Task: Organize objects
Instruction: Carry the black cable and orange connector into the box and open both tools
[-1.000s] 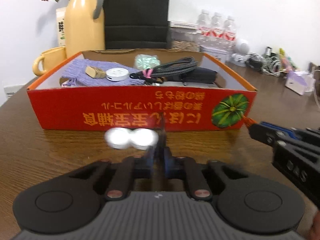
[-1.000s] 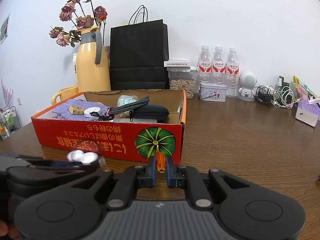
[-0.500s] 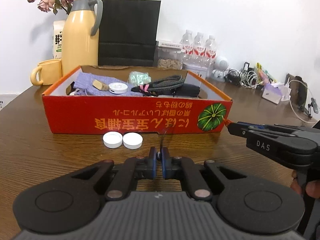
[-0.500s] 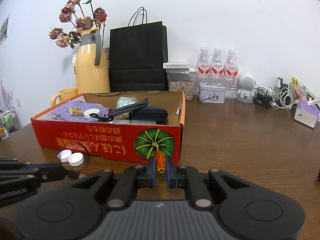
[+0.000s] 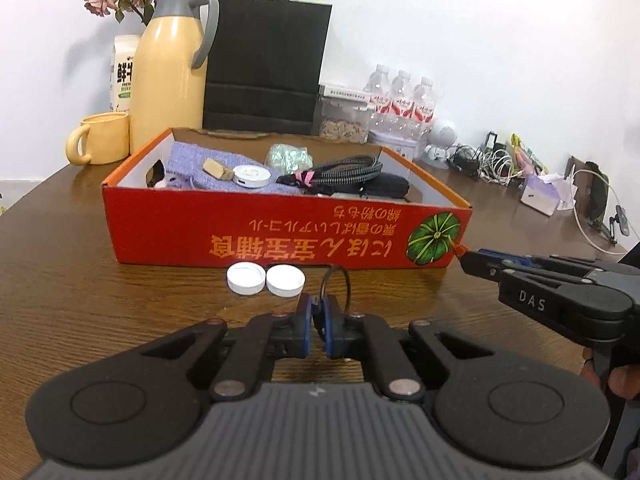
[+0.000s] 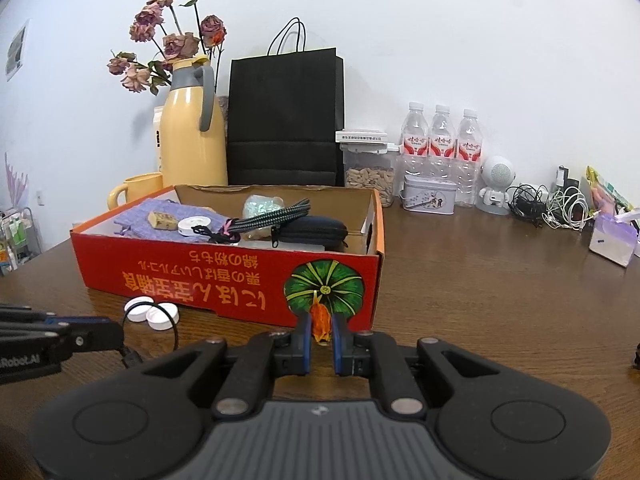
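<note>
- Brown wooden table [image 5: 80,280] against a plain white wall [image 5: 480,40]; jug, black bag and bottles ranged along the back.
- Red box [image 5: 280,236] at centre, open-topped, already holding a purple cloth [image 5: 192,160], a coiled cable [image 5: 344,168] and a dark pouch [image 5: 386,185].
- Two white caps [image 5: 264,279] side by side on the table, just in front of the box's near wall.
- Left gripper [image 5: 316,312]: jaws closed on a thin black loop [image 5: 335,280], which stands up from the pads, clear of the table, just right of the caps.
- Right gripper [image 6: 320,334]: jaws closed on a small orange scrap [image 6: 320,320], held low before the box's near right corner, beside the printed pumpkin.
- Step in hand, as judged: carrying both small things over the near wall and into the box.
- Lift each gripper above the rim before crossing; at the present height the wall would catch the fingertips or nudge the box.
- Keep the grip on the loop firm: pinched at one point only, likely to swing or slip.
- Aim for bare floor at the box's right side, away from the cable, to avoid snagging.
- Open the jaws only once low inside the box; light pieces likely to bounce out if dropped from high.
- Move one hand at a time to keep the two grippers apart.
</note>
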`<state>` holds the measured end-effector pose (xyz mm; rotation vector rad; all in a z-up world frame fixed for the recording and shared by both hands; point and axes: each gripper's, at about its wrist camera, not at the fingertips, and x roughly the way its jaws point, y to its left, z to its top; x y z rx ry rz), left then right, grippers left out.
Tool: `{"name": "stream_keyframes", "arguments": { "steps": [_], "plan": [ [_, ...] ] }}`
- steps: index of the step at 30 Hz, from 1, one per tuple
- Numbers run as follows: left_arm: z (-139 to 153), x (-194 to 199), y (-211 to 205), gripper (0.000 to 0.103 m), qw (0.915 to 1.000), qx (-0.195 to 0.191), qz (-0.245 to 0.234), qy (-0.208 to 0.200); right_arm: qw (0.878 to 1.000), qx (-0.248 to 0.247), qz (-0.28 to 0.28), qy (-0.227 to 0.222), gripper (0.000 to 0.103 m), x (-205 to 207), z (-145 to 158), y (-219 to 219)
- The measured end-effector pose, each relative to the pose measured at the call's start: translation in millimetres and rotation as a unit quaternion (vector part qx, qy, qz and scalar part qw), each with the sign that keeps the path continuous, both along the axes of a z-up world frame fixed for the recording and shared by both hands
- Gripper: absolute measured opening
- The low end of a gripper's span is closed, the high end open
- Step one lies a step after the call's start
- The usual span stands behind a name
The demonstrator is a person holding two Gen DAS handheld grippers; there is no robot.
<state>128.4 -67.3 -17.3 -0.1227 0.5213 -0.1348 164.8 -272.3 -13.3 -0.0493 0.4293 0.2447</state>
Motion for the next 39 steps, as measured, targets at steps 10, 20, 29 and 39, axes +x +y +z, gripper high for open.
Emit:
{"name": "stream_keyframes", "arguments": {
  "steps": [10,20,29,39],
  "plan": [
    [23,-7,4,0.006,0.9989,0.000,-0.011,-0.045,1.000,-0.005,0.009,-0.013,0.009,-5,2,7],
    [60,24,18,0.006,0.9941,-0.001,0.019,-0.107,0.997,-0.010,0.047,-0.066,0.009,10,42,40],
    [74,89,41,0.006,0.9911,-0.021,0.065,-0.115,0.996,0.004,0.041,-0.080,0.009,72,65,74],
    [49,150,50,0.006,0.9926,-0.010,0.094,-0.076,0.999,0.015,0.021,-0.038,0.009,133,40,89]
  ]
}}
